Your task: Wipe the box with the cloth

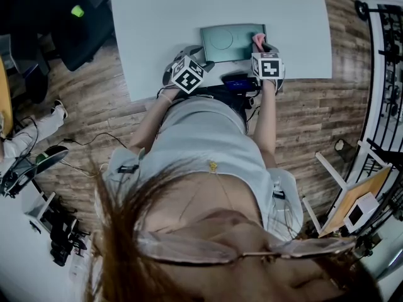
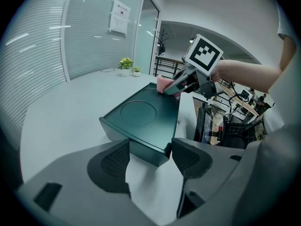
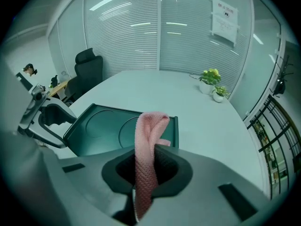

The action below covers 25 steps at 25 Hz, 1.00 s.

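Bracketing the box's [image 2: 141, 121] near-left corner, the left gripper [image 2: 150, 157] stands wide, likely to steady the box by the table's [image 2: 61, 112] near edge. The right gripper [image 3: 148, 166] pinches the pink cloth [image 3: 148, 140], its folded end at the box's right edge, seemingly ready to wipe.

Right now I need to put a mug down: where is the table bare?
Bare: the table beyond the box up to the potted plants, and the strip left of the box. Crowded: the near edge, where the left gripper and right gripper flank it.
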Tool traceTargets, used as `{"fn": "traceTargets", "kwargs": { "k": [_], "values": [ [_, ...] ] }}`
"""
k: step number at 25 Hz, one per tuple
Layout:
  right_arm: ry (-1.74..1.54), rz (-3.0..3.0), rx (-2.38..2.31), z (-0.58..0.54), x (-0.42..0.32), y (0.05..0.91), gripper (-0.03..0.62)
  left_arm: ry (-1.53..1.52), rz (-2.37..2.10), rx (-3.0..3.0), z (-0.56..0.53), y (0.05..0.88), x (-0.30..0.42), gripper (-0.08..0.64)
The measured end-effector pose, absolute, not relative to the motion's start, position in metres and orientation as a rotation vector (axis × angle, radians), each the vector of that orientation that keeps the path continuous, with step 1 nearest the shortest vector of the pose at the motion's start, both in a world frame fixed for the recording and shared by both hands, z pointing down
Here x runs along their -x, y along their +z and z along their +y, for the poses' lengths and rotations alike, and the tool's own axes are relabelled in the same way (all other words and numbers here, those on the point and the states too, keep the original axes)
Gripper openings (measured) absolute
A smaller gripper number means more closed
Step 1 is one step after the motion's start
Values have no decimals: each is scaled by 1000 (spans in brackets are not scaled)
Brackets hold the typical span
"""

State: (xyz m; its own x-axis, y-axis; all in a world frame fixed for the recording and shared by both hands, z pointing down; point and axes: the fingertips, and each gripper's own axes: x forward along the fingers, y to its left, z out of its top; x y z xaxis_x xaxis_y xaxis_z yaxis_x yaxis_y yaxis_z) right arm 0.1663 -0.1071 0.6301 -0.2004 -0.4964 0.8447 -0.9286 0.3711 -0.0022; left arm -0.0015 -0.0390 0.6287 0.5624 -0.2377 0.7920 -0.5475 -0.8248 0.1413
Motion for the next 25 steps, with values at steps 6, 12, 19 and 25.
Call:
{"fn": "traceTargets", "kwargs": {
  "k": [6,12,19,25],
  "values": [
    [697,-1863,-1180,-108,-148,634,40,1146,-644,-2427,-39,629,-1,279],
    [680,-1872,-1123,-107,-127,635,39,1144,-648,-2427,-39,629,0,279],
    [713,-1904,-1114,-107,-118,632,38,1140,-650,-2428,-39,628,-1,279],
    [722,-1932,-1128,-106,-116,632,38,1142,-646,-2426,-39,628,0,279]
  ]
}}
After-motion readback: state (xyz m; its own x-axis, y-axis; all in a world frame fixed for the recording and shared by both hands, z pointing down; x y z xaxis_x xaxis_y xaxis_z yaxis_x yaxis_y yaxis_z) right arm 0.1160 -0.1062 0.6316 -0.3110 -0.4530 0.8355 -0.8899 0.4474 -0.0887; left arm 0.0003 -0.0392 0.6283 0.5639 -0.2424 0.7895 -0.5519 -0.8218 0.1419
